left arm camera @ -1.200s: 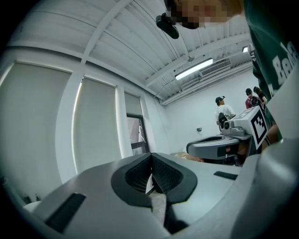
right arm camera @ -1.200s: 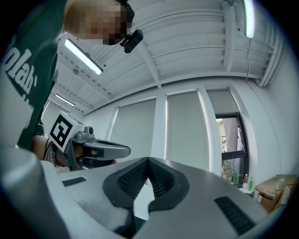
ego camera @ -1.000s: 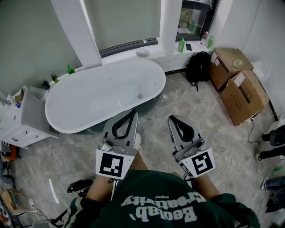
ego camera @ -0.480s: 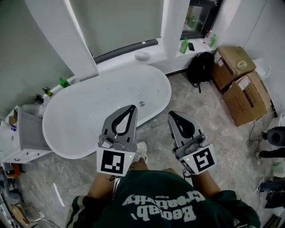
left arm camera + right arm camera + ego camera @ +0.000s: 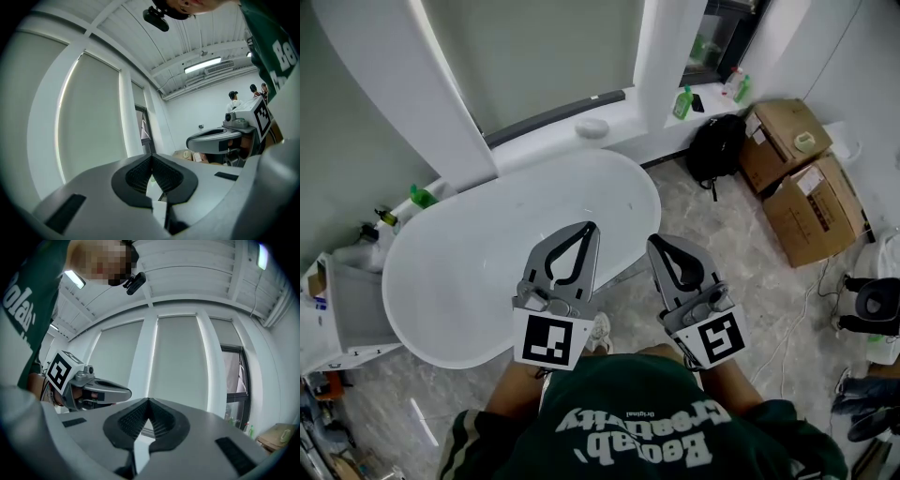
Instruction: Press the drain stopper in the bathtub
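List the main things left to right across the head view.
cabinet → green bottle → left tongs → right tongs → boxes

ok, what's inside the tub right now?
Only bare white basin shows inside the bathtub. The left gripper covers part of its near right side, and the drain stopper is not in sight; it may lie behind that gripper.

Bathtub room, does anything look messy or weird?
A little. A black backpack slumps on the floor by the wall and two cardboard boxes sit beside it, odd for a bathroom. The bathtub itself looks clean, nothing spilled.
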Available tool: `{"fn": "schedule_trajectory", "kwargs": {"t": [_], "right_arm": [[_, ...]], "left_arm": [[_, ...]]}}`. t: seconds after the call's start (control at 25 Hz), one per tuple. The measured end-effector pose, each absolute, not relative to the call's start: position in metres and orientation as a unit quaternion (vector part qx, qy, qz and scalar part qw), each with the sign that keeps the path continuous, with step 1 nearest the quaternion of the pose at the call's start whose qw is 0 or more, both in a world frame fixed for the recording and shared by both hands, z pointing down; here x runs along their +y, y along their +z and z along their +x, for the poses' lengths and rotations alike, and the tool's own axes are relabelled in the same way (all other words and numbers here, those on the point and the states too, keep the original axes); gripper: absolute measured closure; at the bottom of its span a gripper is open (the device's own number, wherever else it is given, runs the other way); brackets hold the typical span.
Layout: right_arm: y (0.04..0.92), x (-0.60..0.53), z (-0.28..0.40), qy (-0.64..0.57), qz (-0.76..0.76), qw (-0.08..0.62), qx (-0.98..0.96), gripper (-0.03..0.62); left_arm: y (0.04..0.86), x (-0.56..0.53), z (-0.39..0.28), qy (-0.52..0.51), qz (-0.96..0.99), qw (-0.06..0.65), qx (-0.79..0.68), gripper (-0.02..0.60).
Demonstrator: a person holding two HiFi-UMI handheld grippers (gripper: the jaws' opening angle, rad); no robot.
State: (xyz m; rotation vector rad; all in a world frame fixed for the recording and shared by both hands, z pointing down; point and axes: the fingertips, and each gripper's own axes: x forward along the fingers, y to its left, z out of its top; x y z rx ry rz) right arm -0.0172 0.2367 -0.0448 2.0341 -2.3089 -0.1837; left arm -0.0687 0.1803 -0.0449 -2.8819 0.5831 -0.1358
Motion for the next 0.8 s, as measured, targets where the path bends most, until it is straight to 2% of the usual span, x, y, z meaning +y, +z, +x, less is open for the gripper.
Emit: {"fn": "schedule_trajectory", "kwargs": {"t": [0.52,0.8], "right_arm": [[-0.025,0.188,0.01,-0.035,0.672,0.018,-0.74,0.583],[-0.031,0.171,0.035,-0.053,0.663,0.027,-0.746,0.583]], "left_arm": [[-0.017,0.12,-0.032,-0.063,-0.98,0.059,0.181,0.575],[-0.019,0.112,-0.016,-0.066,-0.977,0.086,0.183,0.575]]}}
